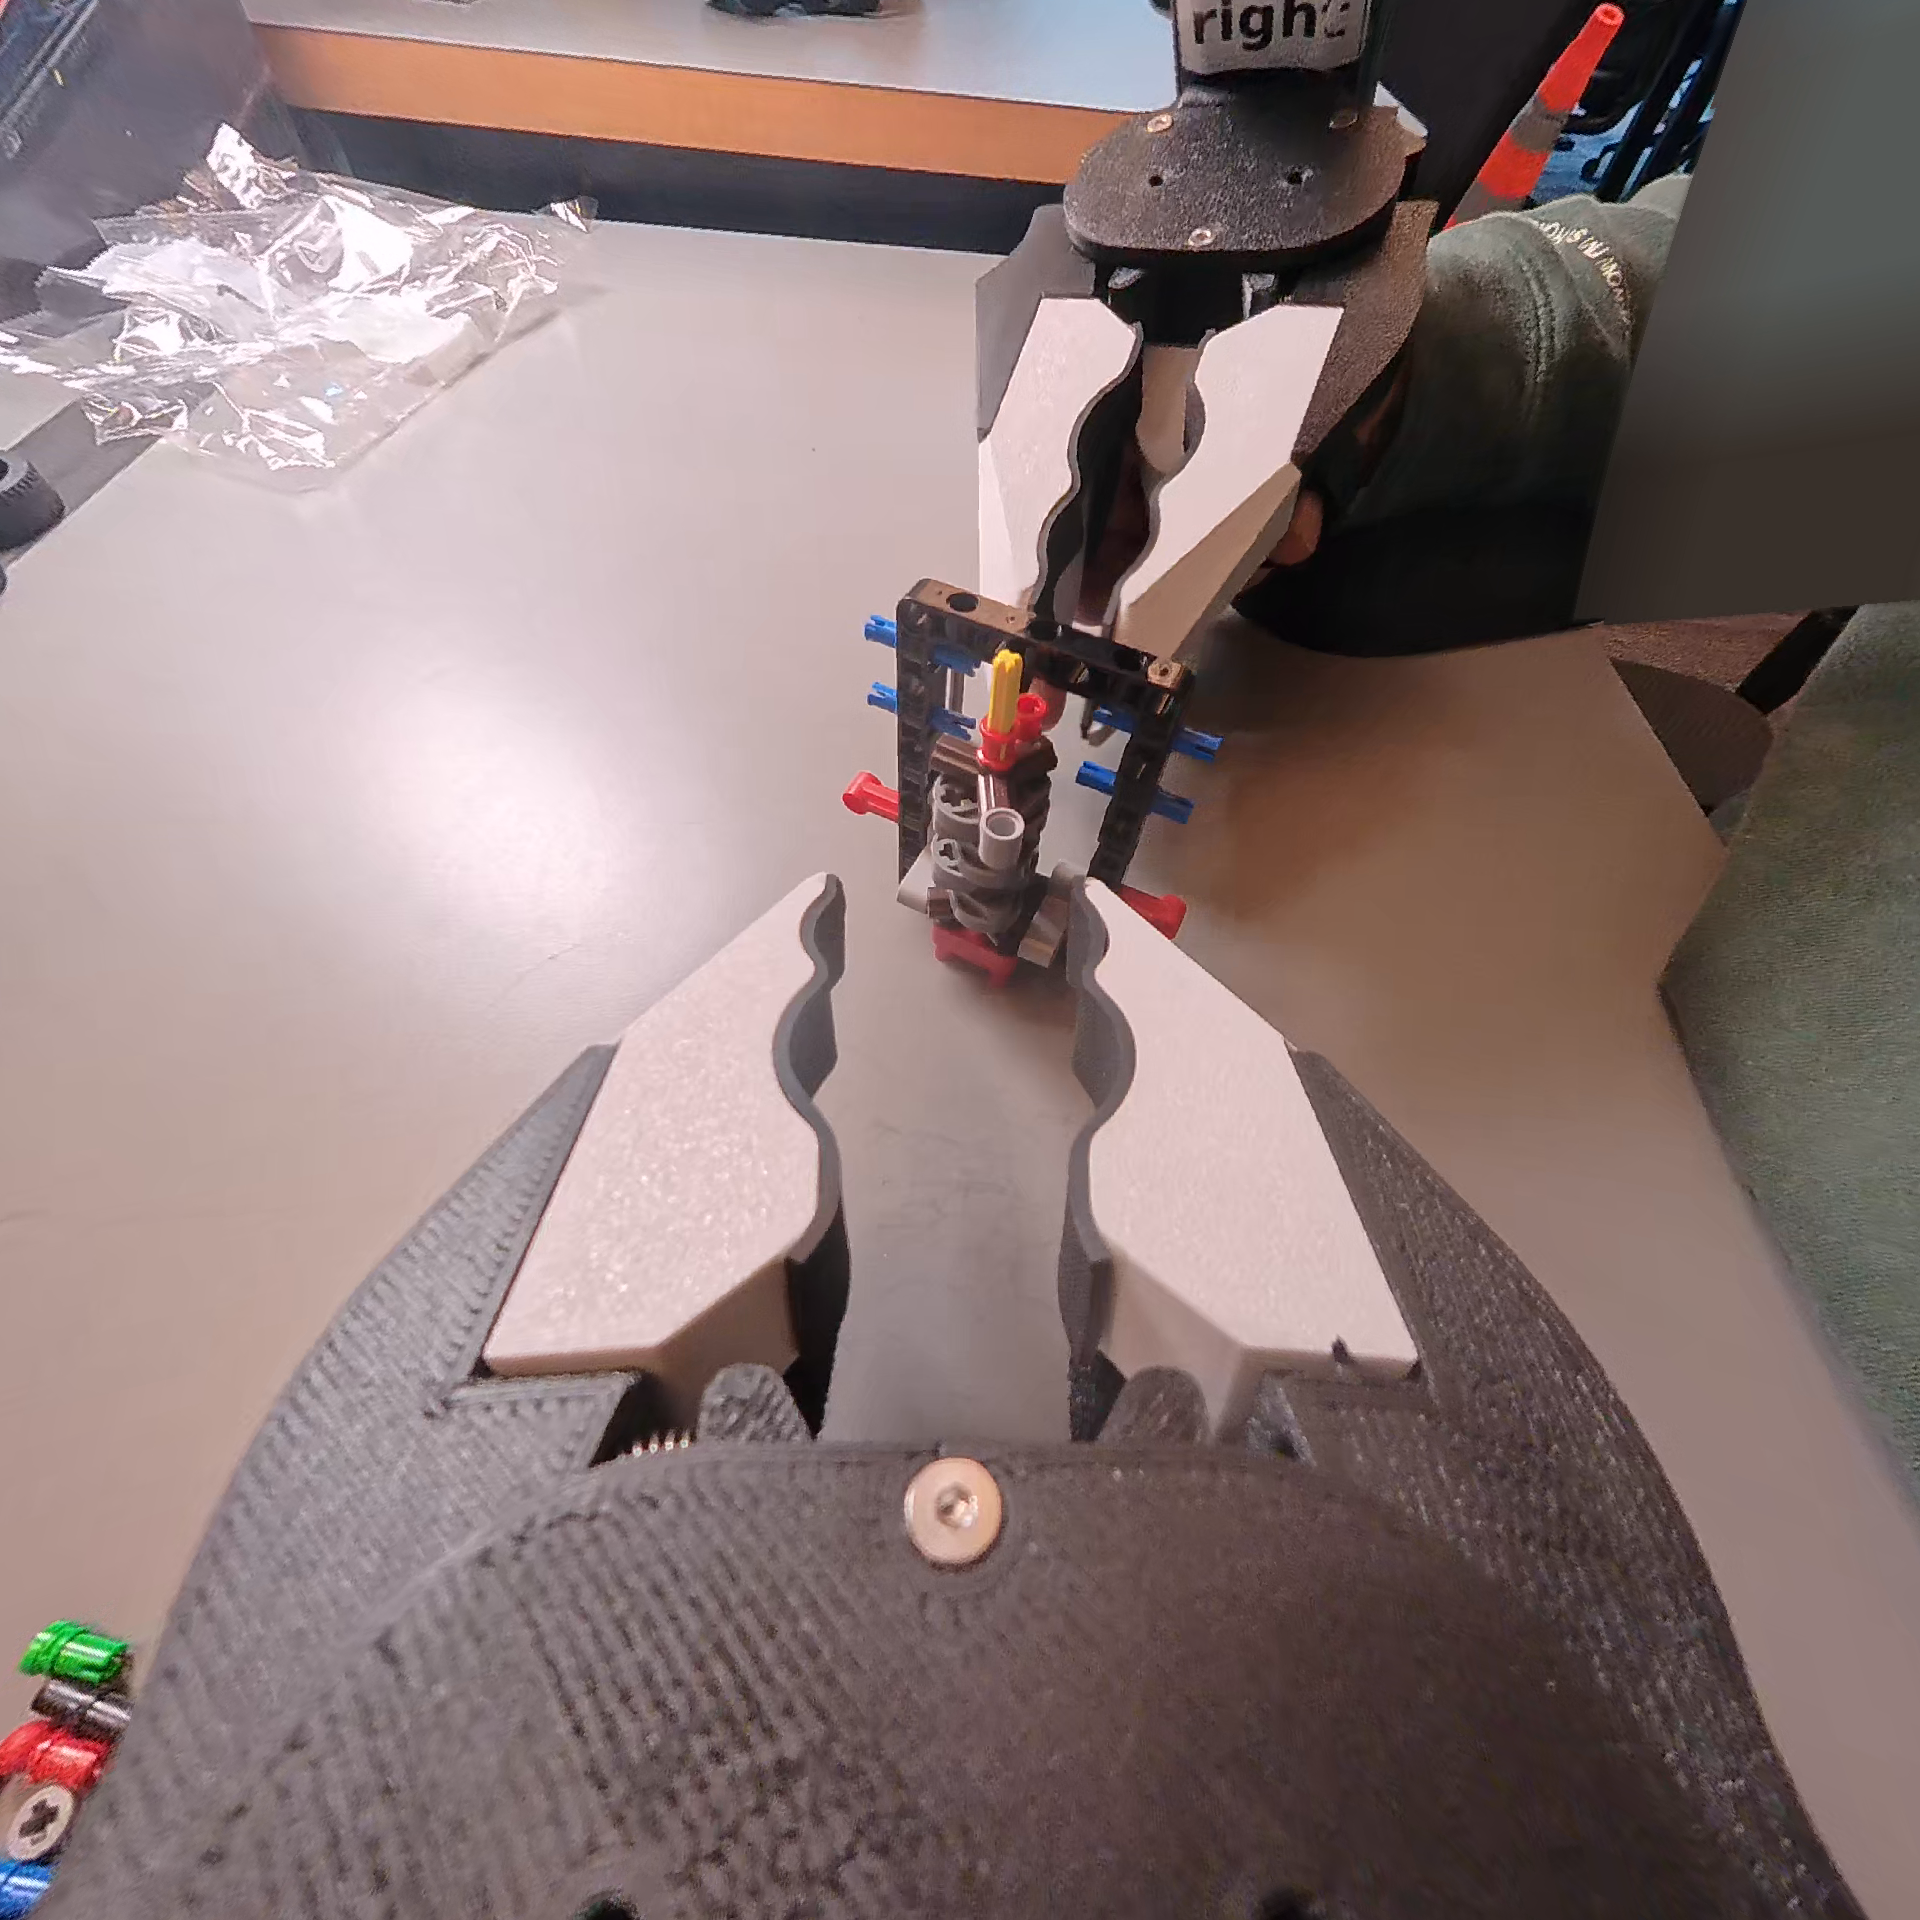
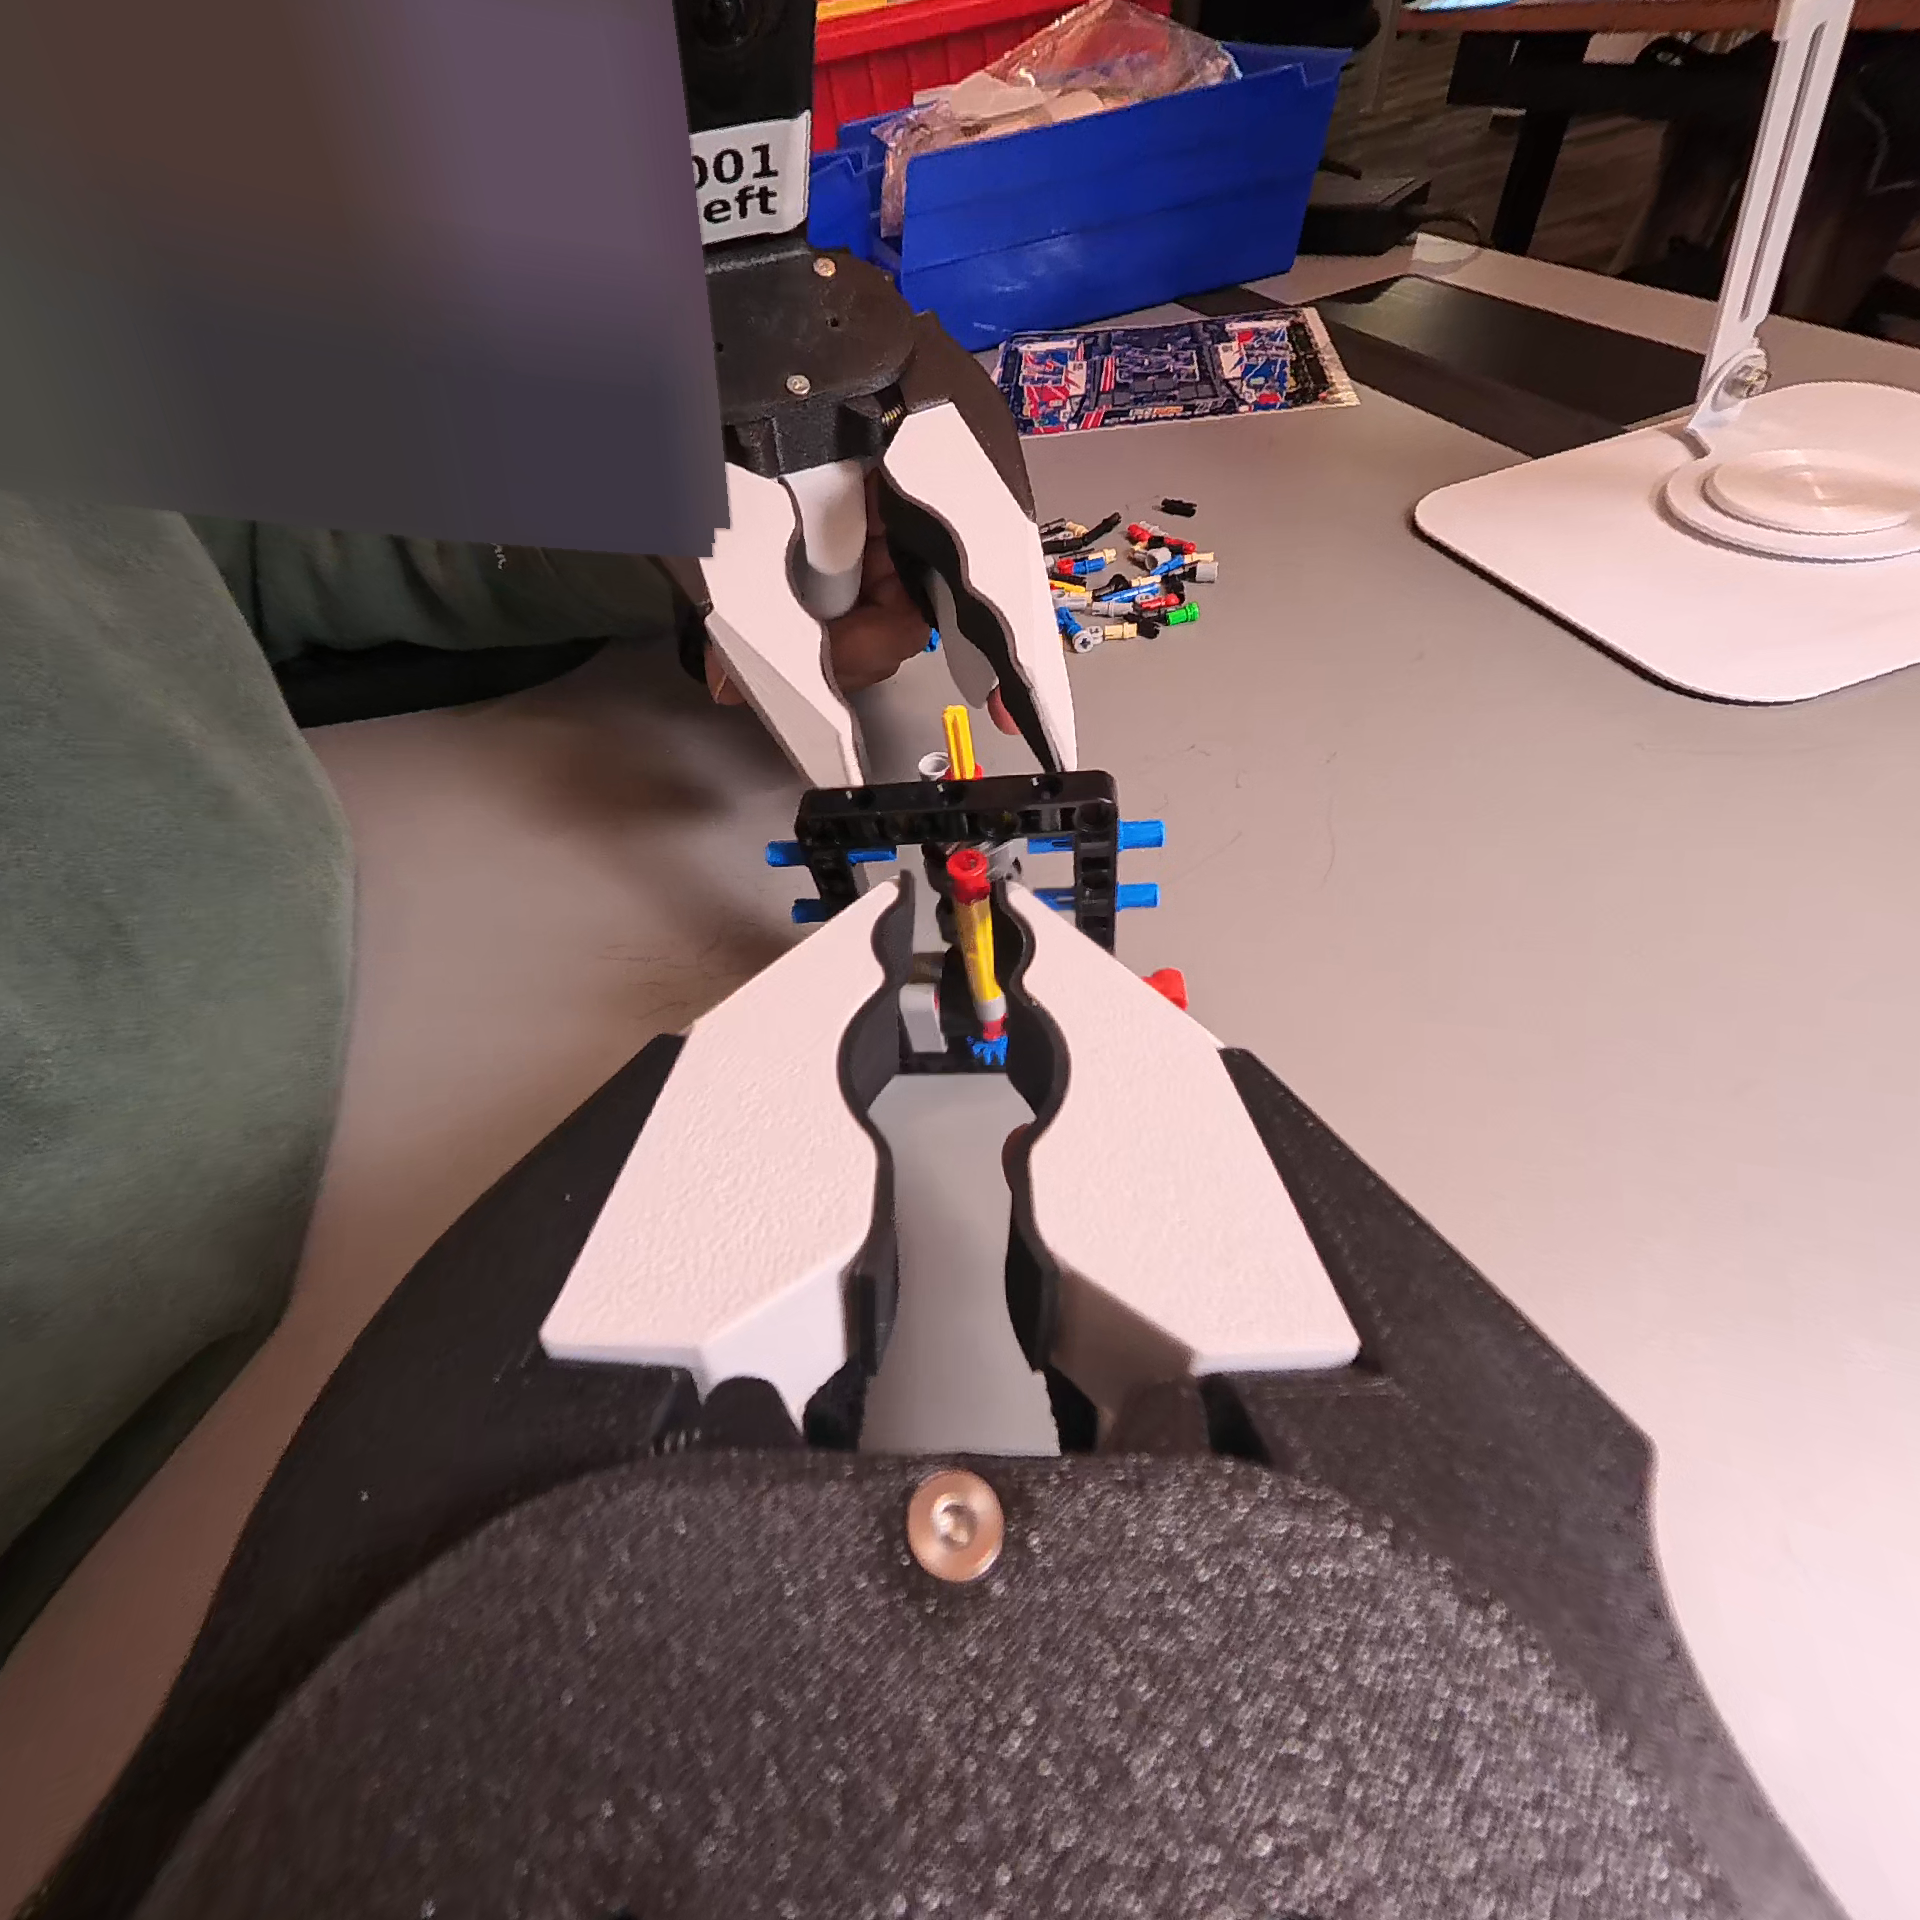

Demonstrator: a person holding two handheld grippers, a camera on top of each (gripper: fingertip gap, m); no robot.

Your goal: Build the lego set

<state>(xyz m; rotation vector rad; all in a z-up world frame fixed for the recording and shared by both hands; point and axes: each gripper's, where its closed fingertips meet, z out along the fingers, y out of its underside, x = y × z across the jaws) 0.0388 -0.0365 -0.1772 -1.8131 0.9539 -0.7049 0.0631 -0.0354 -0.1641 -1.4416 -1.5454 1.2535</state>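
Observation:
A lego build stands on the grey table [image 1: 416, 831]: an upright black square frame [image 1: 1039, 646] with blue and red pins, and in front of it a grey, brown and red stack [image 1: 977, 831] topped by a yellow axle. My left gripper [image 1: 956, 906] is open, its tips on either side of the stack's base. My right gripper [image 2: 958, 888] comes from the far side of the frame [image 2: 956, 816]. Its jaws are half closed around a second yellow axle [image 2: 979, 956]. I cannot see whether they press on anything. It also shows in the left wrist view [image 1: 1091, 623].
Loose small lego pieces [image 2: 1127, 582] lie right of the build and by my left gripper [image 1: 62, 1714]. Empty plastic bags [image 1: 260, 301] lie far left. A blue bin [image 2: 1091, 197], a printed sheet [image 2: 1164, 369] and a white stand base [image 2: 1662, 561] are behind. A green sleeve [image 2: 125, 935] is close by. My two grippers' fingertips are within a few centimetres of each other. From either gripper's tips it is about 30 cm to the white stand base [image 2: 1662, 561].

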